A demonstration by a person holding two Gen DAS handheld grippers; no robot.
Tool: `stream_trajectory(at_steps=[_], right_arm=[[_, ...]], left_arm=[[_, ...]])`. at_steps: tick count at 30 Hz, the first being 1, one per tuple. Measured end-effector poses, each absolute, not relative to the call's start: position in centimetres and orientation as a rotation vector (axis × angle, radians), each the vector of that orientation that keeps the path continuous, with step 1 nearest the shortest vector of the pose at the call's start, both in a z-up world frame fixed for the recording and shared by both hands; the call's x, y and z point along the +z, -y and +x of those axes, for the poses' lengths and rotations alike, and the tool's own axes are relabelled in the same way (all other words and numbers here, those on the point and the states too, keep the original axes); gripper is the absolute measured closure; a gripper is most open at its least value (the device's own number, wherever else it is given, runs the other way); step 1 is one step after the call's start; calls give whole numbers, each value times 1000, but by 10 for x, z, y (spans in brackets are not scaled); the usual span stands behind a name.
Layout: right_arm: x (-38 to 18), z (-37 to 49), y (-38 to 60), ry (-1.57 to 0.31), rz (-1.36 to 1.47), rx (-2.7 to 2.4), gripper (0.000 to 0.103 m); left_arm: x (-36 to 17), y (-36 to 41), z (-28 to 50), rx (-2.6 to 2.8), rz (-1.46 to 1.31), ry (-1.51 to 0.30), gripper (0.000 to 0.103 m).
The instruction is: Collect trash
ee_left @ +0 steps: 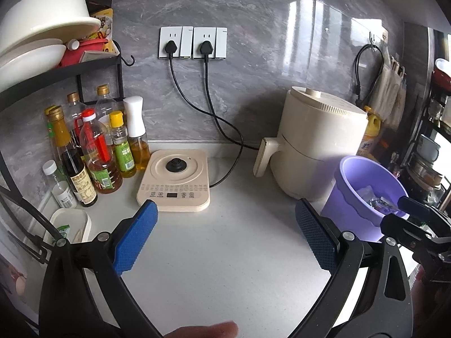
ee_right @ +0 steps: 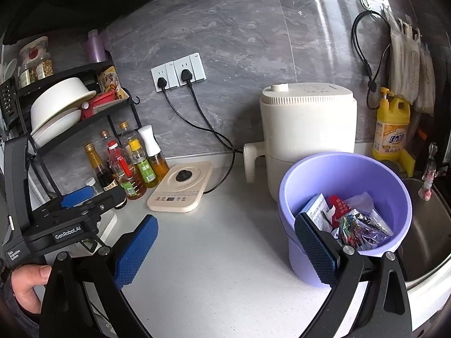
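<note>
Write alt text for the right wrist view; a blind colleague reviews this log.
Open blue-padded right tongs hover over a white kitchen counter beside a purple bucket holding wrappers. Behind stand a cream air fryer, kettle base and oil bottles.

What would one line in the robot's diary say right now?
left gripper: open, empty | right gripper: open, empty | purple bucket: upright on counter, wrappers inside | counter in front: no loose trash seen
</note>
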State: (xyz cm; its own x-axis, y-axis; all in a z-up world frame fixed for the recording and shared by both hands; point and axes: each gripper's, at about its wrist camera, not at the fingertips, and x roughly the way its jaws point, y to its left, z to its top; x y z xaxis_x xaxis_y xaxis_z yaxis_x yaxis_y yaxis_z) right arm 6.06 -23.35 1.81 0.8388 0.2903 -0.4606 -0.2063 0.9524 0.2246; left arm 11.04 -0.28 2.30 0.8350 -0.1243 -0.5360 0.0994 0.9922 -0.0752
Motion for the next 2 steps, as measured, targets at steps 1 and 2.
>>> stream_trajectory(at_steps=[1, 2], right_arm=[[18, 61, 233, -513, 168, 264, 8], [17, 61, 231, -514, 166, 265, 8]], left_arm=[[23, 2, 111, -117, -45, -572, 6], [22, 1, 112, -115, -45, -572, 6]])
